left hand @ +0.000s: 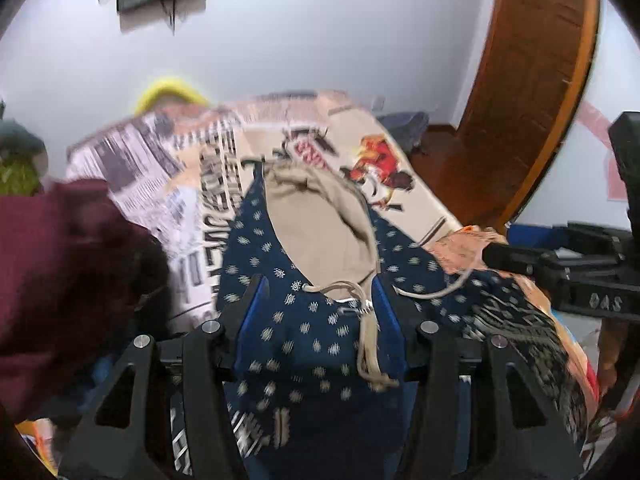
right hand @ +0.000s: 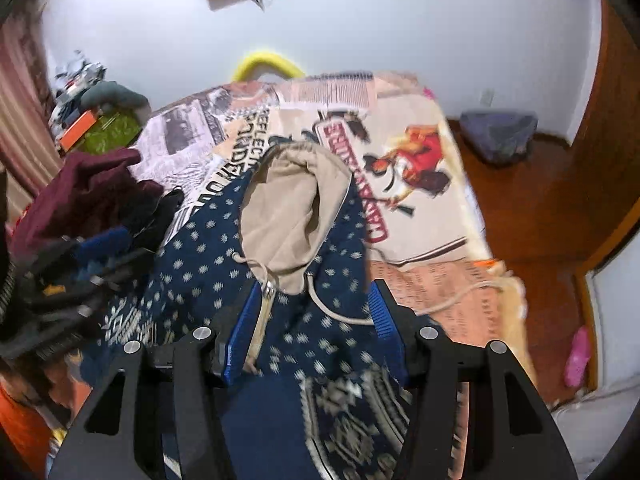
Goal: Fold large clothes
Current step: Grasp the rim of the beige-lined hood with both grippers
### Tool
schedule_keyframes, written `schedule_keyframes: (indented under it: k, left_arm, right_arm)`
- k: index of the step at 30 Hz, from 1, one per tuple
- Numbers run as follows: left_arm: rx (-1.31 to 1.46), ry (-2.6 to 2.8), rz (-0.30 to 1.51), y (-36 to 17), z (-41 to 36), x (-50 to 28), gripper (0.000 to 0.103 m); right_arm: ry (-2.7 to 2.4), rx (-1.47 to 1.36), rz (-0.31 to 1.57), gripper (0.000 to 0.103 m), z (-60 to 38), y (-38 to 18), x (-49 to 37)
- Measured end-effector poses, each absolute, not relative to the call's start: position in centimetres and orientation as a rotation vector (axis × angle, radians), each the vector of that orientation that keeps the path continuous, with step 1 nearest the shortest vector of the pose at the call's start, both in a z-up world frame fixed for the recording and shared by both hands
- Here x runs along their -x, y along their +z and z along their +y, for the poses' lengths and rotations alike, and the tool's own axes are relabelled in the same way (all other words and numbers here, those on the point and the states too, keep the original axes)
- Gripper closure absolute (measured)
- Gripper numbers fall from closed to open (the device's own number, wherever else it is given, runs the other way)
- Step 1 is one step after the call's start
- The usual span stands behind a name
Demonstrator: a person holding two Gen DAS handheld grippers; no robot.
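Holding the navy hoodie (left hand: 312, 344) clamped in my left hand-held gripper (left hand: 316, 300) and right hand-held gripper (right hand: 316, 308) above the bed (right hand: 424, 216); I am judging spreading it flat comes next.

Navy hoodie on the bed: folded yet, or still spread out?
Still spread. The navy hoodie lies lengthwise on the bedspread, its beige-lined hood open and flat, drawstrings trailing loose.

Patterned navy hoodie (right hand: 208, 264) on bed
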State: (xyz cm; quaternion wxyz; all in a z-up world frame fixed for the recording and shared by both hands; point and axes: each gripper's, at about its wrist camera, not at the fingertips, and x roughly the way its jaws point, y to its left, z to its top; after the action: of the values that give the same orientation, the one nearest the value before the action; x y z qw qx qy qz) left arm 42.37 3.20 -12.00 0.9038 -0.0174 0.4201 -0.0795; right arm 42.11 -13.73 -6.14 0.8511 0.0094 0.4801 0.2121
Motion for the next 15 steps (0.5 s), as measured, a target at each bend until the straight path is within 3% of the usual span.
schedule_keyframes:
  k: [5, 12, 15]
  left_arm:
    - [0.049, -0.093, 0.962, -16.5, 4.1, -47.3, 0.051]
    - [0.054, 0.033, 1.03, -20.6, 6.8, -52.2, 0.051]
    - [0.057, 0.021, 1.023, -20.9, 6.7, -52.6, 0.044]
  right_arm:
    - [0.42, -0.185, 1.167, 0.051, -13.2, -11.1, -47.2]
    - [0.295, -0.183, 1.266, 0.051, -11.3, -16.7, -53.0]
    - [0.261, -0.169, 1.29, 0.051, -10.8, -18.7, -54.6]
